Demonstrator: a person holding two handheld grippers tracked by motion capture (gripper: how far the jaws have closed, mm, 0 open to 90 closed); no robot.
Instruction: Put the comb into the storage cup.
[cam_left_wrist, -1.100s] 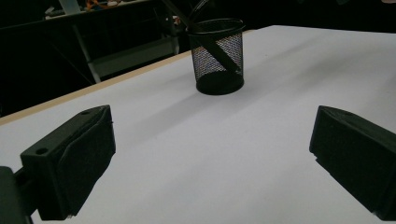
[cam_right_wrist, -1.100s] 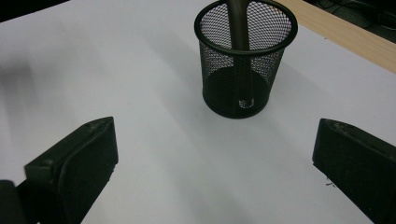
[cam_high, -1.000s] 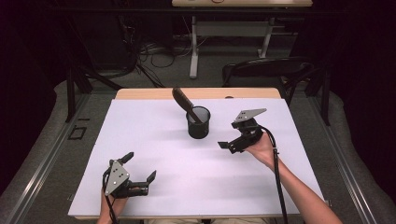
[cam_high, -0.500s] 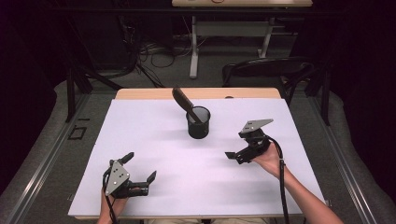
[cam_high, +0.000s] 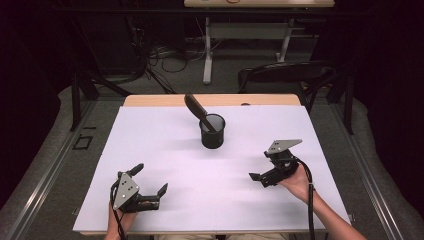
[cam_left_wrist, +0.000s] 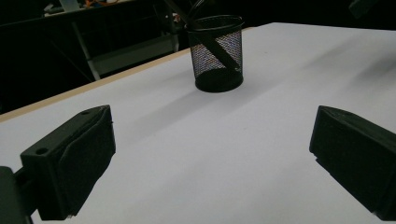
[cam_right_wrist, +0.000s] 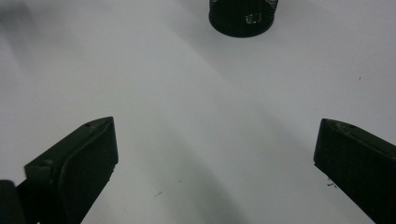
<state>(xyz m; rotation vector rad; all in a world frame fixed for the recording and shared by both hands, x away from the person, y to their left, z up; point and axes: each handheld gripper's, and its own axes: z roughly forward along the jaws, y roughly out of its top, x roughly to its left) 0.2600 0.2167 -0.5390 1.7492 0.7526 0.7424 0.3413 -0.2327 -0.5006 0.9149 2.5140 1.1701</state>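
Mesh cup (cam_high: 212, 131) on white table (cam_high: 165, 150); perhaps a chair (cam_high: 285, 75) behind.

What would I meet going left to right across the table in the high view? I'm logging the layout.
Left gripper → mesh cup with a dark tool leaning out of it → right gripper.

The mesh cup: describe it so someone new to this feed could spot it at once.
Start from the white table top, bordered by a wood strip at its far edge. Near the middle of the far half stands the mesh cup, a round black wire pot. A dark flat tool leans out of it, up and to the left.
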